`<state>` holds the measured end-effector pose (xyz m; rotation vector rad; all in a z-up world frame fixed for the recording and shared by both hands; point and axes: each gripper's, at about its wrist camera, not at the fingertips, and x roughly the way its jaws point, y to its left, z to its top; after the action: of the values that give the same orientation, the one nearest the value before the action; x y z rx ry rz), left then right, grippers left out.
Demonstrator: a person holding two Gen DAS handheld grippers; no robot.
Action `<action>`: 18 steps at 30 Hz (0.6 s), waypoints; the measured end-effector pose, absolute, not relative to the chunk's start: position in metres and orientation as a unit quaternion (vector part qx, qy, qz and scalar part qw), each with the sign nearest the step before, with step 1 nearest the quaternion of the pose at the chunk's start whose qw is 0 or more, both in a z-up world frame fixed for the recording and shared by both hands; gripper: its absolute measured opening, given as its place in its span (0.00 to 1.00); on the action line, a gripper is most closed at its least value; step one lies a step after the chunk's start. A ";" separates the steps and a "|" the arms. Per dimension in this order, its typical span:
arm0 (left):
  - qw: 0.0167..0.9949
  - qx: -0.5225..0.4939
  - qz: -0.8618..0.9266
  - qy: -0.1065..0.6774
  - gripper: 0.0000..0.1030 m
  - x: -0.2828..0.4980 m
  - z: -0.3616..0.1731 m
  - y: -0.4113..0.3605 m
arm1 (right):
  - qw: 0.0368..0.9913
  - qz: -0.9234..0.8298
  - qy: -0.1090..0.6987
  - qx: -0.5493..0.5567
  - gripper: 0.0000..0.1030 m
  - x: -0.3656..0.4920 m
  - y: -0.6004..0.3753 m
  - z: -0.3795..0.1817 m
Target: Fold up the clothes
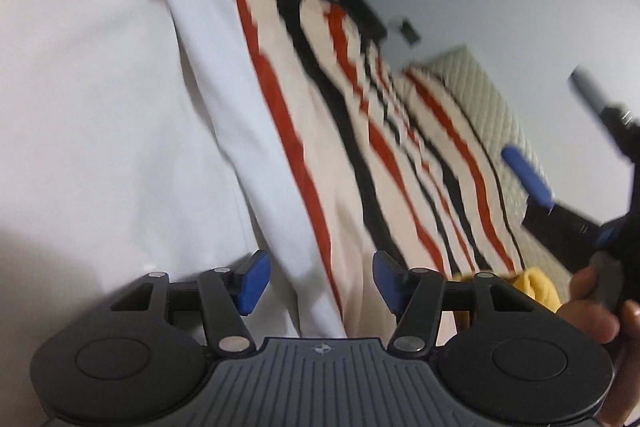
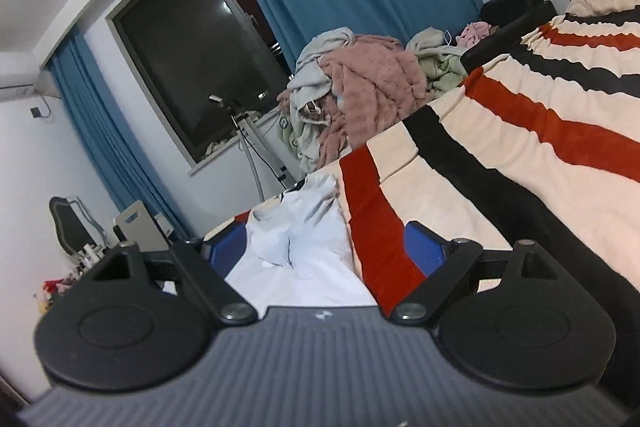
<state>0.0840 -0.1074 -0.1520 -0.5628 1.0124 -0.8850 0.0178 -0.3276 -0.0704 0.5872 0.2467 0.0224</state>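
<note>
The white garment [image 2: 304,251] lies on the striped bedspread [image 2: 500,155] of the bed, its fabric running between the blue pads of both tools. The left tongs [image 1: 316,283] and right tongs [image 2: 320,247] both stand spread — neither is pinching cloth. Seat an edge deep between the pads before closing — a shallow bite will likely slip. Keep the bedspread out of the grip.

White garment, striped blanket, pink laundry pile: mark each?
White garment [image 2: 304,255], right wrist view, middle of the cloth.
Striped blanket [image 2: 500,163], right wrist view, black stripe.
Pink laundry pile [image 2: 372,87], right wrist view, fuzzy top.
</note>
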 end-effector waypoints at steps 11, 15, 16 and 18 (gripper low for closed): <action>0.661 -0.330 -0.508 0.444 0.46 0.095 -0.180 -0.116 | 0.937 -0.010 0.139 0.321 0.85 0.027 -0.339 -0.087; 0.687 -0.333 -0.472 0.441 0.02 0.089 -0.181 -0.106 | 0.930 -0.030 0.143 0.337 0.85 0.027 -0.346 -0.092; 0.688 -0.340 -0.466 0.441 0.02 0.093 -0.181 -0.104 | 0.931 -0.034 0.142 0.334 0.85 0.027 -0.346 -0.092; 0.686 -0.356 -0.460 0.436 0.02 0.091 -0.178 -0.096 | 0.934 -0.043 0.144 0.324 0.85 0.028 -0.345 -0.092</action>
<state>0.0906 -0.0955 -0.1776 -0.7982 0.9775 -1.0298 0.0276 -0.3447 -0.0917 0.6632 0.2953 -0.0884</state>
